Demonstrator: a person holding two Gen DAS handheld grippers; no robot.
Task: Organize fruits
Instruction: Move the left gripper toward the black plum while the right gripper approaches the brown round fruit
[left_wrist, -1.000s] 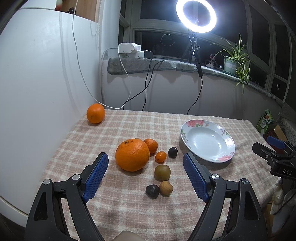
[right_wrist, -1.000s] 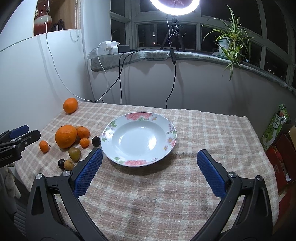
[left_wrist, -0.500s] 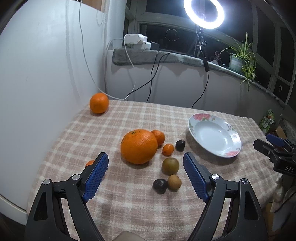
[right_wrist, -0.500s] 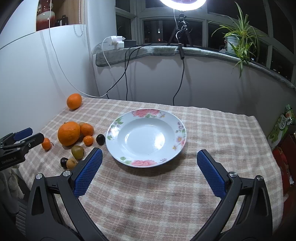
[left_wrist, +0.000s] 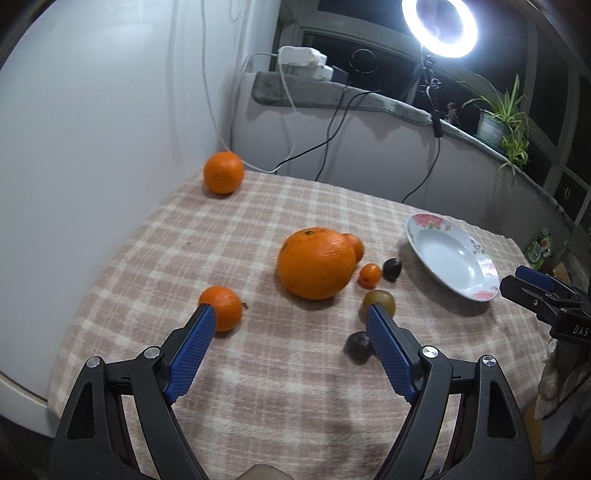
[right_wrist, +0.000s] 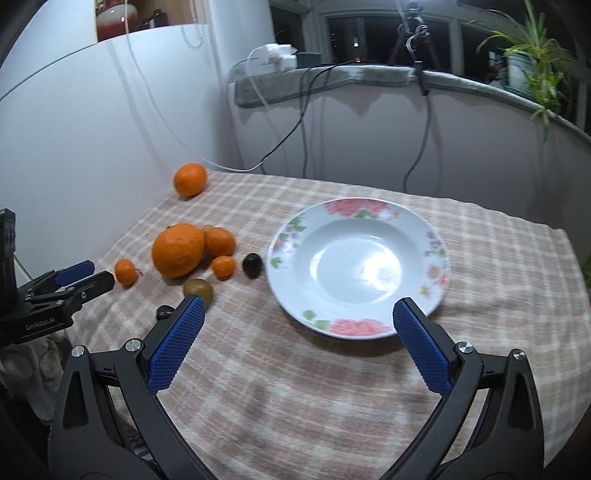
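Observation:
A big orange (left_wrist: 314, 263) lies mid-cloth with a mandarin (left_wrist: 356, 245) behind it, a tiny orange (left_wrist: 370, 275), a dark plum (left_wrist: 392, 268), a green-brown fruit (left_wrist: 378, 301) and another dark plum (left_wrist: 357, 346) beside it. A small mandarin (left_wrist: 221, 306) lies by my left gripper's (left_wrist: 288, 317) left fingertip. A lone orange (left_wrist: 224, 172) sits at the far left corner. The flowered white plate (right_wrist: 358, 267) is empty. My left gripper is open and empty. My right gripper (right_wrist: 297, 310) is open and empty just short of the plate.
The table wears a checked cloth (left_wrist: 207, 236) and stands against a white wall (left_wrist: 92, 129). Cables (left_wrist: 332, 122) hang down behind it from a sill with a ring light (left_wrist: 439, 27) and a plant (left_wrist: 506, 114). Green packets (left_wrist: 540, 251) sit off the right edge.
My left gripper has moved left and down toward the fruit, bringing the small mandarin into view. My right gripper has moved closer to the plate and swung left.

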